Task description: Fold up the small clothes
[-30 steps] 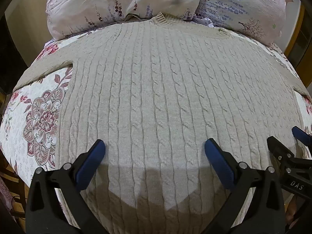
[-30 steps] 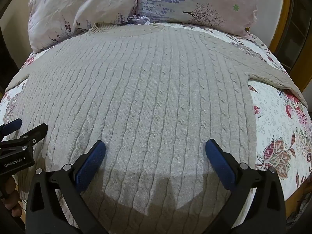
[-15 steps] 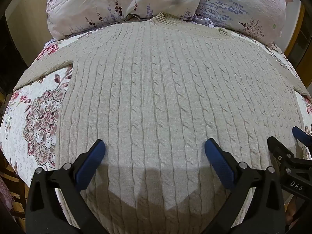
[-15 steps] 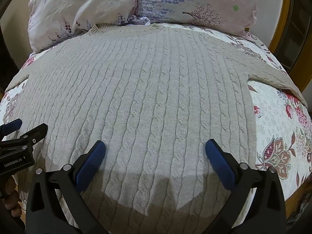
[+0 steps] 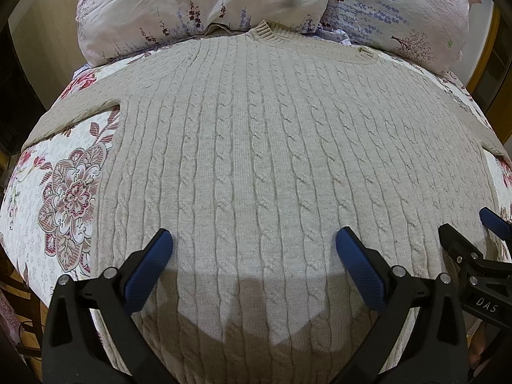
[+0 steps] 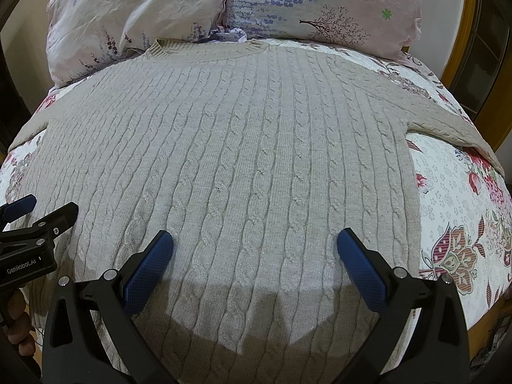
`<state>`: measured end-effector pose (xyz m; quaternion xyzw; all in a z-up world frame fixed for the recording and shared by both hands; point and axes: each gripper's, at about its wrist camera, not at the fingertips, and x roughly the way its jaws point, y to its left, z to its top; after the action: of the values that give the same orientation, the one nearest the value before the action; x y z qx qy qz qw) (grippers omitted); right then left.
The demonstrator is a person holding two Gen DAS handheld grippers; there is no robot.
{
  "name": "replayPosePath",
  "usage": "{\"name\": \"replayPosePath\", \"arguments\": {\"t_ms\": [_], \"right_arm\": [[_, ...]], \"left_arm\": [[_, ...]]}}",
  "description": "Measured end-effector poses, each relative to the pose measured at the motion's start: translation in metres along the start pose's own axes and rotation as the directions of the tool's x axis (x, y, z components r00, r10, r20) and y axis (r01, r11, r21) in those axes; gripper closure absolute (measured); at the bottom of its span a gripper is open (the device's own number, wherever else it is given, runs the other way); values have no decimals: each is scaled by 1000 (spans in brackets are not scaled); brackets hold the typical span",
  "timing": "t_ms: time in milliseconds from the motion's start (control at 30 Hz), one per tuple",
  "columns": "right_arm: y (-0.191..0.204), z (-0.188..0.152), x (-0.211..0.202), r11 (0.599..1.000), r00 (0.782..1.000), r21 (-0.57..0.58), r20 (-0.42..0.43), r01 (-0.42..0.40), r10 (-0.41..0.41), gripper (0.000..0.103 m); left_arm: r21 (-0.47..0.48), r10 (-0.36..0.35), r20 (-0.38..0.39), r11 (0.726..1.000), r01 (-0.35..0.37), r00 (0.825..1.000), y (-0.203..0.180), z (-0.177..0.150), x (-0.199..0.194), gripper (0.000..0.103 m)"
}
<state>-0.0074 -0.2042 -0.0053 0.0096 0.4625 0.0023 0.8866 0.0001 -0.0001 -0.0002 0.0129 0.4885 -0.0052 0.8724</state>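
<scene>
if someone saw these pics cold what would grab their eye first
A big beige cable-knit sweater fills the middle of both views, spread flat on a floral bedspread, neck toward two pale flowered pillows at the far end. Next, the blue-padded left gripper and right gripper, both wide open, are poised at the sweater's near end and hold nothing.

Floral-quilted bed [image 5: 48, 224] carries a flat beige sweater [image 5: 272, 160] and two pillows [image 6: 320, 6]

Both views are evenly, warmly lit and sharp; strong fisheye bulging is seen, corners are blacked out, and soft shadows are cast on the sweater [image 5: 256, 160] below.
</scene>
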Motion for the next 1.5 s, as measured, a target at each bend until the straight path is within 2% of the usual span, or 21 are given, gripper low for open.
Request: {"name": "replayPosePath", "arguments": {"t_ms": [533,900,1133,1300,1400,1500], "right_arm": [[0,-6,1,1000,1000,1,-8,1,-1,1],[0,3,5,1000,999,-12,-38,-3,3,1],[-1,3,5,995,999,-80,-12,-54,53,1],[-5,10,9,986,994,-135,-60,-99,92,1],[-25,20,5,984,989,-110,-66,-137,131,1],[-110,43,-8,989,995,114,45,-92,88,1]], "left_arm": [[0,0,1,1000,0,1000,0,0,0,2],[3,-4,-10,1000,4,1000,0,4,0,2],[22,-14,-22,1000,15,1000,0,7,3,2],[25,-14,-23,1000,15,1000,0,6,3,2],[19,-23,-46,1000,24,999,2,9,3,2],[-28,-48,-40,999,47,998,10,13,0,2]]}}
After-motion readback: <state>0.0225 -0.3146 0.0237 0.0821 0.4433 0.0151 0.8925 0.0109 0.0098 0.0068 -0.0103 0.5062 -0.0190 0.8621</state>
